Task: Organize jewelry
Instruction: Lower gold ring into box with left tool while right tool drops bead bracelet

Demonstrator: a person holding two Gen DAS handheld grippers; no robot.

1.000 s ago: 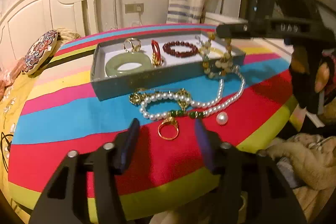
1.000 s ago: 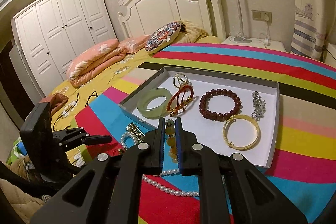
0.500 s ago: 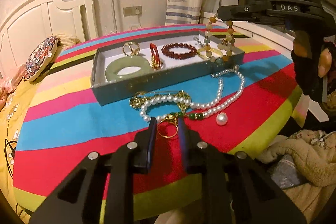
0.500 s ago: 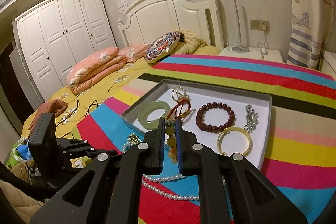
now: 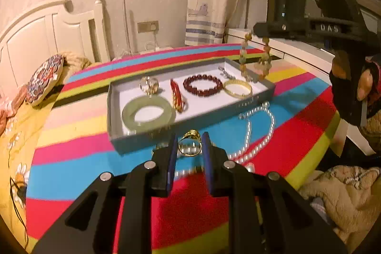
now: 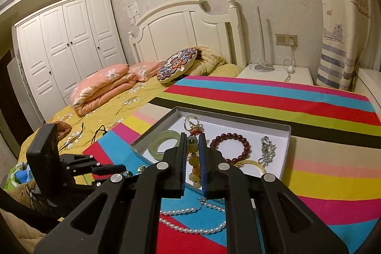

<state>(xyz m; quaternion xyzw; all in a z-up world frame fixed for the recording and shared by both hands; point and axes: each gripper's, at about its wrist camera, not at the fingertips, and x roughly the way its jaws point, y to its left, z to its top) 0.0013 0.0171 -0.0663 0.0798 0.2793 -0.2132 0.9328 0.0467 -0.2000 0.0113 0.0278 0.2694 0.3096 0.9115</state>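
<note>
My left gripper (image 5: 189, 146) is shut on a gold ring (image 5: 190, 144) and holds it above the striped cloth, just in front of the grey tray (image 5: 190, 125). My right gripper (image 6: 192, 149) is shut on a yellow-green bead bracelet (image 6: 194, 164), which hangs over the tray's right end in the left wrist view (image 5: 256, 61). The tray (image 6: 284, 158) holds a jade bangle (image 5: 148, 113), a red cord bracelet (image 5: 176, 94), a dark red bead bracelet (image 5: 203, 85), a gold bangle (image 5: 237, 88), a silver piece (image 6: 266, 150) and a gold ring charm (image 5: 149, 85).
A pearl necklace (image 5: 259, 132) lies on the striped cloth (image 5: 71, 173) in front of the tray, also in the right wrist view (image 6: 190, 227). A bed with a round cushion (image 6: 177, 64) and pillows is to the left. A white nightstand (image 6: 276, 73) stands behind.
My left gripper has shut on the gold ring and lifted it off the cloth toward the tray. My right gripper has raised the bead bracelet higher over the tray's right end.
</note>
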